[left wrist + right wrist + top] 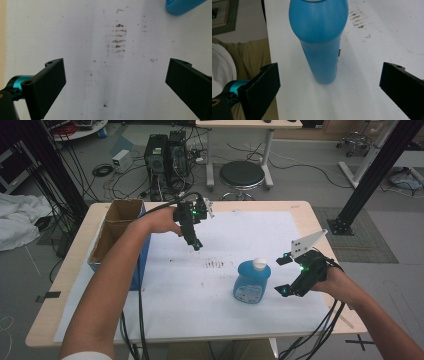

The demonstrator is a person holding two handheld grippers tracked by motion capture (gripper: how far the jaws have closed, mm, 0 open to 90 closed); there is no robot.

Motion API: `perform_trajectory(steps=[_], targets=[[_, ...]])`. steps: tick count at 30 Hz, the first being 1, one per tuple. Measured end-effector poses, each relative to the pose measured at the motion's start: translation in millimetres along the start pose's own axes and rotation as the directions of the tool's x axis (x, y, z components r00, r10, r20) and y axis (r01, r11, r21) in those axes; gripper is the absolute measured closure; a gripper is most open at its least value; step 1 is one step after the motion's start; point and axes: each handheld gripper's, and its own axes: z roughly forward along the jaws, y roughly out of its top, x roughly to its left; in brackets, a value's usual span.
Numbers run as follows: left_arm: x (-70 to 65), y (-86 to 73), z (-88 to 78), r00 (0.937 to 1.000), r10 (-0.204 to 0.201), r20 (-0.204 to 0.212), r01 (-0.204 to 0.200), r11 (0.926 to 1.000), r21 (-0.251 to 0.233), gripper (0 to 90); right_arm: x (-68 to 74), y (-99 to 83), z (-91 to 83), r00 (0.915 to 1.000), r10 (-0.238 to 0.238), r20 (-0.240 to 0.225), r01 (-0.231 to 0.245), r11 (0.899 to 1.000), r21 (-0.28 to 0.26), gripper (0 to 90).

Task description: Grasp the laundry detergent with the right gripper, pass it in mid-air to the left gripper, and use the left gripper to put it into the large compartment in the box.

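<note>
A blue bottle [252, 282] with a white cap stands upright on the white sheet [210, 320], right of centre. My right gripper [282, 275] is just to its right, open, jaws wide and level with the bottle's body. In the right gripper view the blue bottle [322, 42] stands a short way ahead of the two spread jaws, apart from both. My left gripper [196, 243] hangs above the sheet at the back centre, open, pointing down at bare paper. The left gripper view shows a corner of the blue bottle [182, 6] at top right.
An open cardboard box [116, 227] with a blue side stands at the table's left edge. Brown smudges [216, 264] mark the sheet near its centre. Cables trail off the front edge. Beyond the table stand a black stool [242, 174] and computer towers [165, 155].
</note>
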Motion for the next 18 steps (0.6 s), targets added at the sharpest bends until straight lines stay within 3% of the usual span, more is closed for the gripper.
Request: perform_trajectory(steps=[18], targets=[[0.1,-0.8,3.0,1.0,-0.005,0.003,0.005,1.0,0.002,2.9,0.1,-17.7,26.4,0.9995,0.018,-0.025,-0.02,0.993,-0.119,2.1]])
